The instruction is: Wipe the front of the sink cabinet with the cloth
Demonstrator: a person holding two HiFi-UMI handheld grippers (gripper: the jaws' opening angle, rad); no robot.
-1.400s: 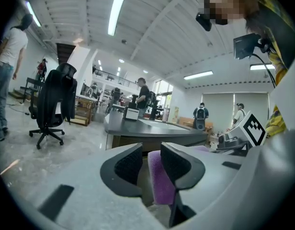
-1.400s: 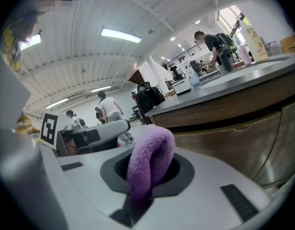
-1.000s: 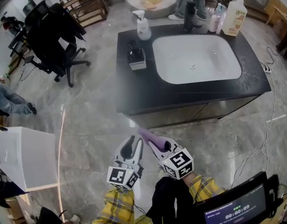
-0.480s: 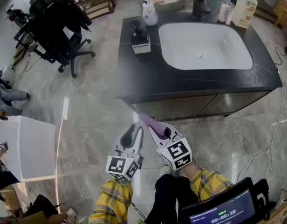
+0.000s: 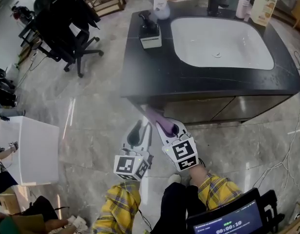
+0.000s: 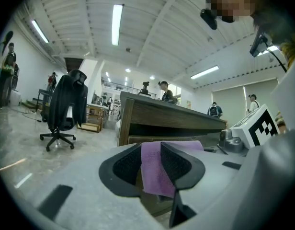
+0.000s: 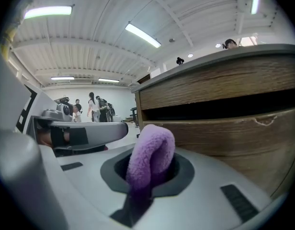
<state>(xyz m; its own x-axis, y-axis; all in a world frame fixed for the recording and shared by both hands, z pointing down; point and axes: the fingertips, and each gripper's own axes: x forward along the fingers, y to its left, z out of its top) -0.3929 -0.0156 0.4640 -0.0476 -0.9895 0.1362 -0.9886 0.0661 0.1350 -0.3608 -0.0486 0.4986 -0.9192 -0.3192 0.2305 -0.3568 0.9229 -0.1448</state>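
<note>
Both grippers sit closer to the sink cabinet (image 5: 203,110) than a second ago, and the cloth's free end now overlaps the dark corner of the surface (image 5: 155,77) in the head view.

On the right gripper (image 7: 148,174), the fingers (image 7: 183,171) are pressed on the purple cloth (image 7: 151,152), which rises from them as a thick folded loop. On the left gripper (image 6: 151,169), the fingers (image 6: 126,169) stand a little apart. A strip of the cloth shows through the gap and runs on behind one finger, so it seems to lie beyond them rather than in their grip. The two grippers are just beside each other, both pointing at the cabinet.

From above, the overhanging surface hides most of the cabinet front, leaving only a narrow brown band. The right gripper view shows its wood grain and a dark slot between two panels. A pump bottle (image 5: 264,6) and a spray bottle (image 5: 160,6) are cut off at the top edge. Distant people in the gripper views are too small to make out.

A white basin (image 5: 220,43) is set in the black surface, with a dark dispenser (image 5: 150,33) to its left. Around it lie a grey marble floor (image 5: 91,126), a black office chair (image 5: 62,23) and a white box (image 5: 28,150). Strip lights cross a ribbed ceiling (image 6: 90,28).
</note>
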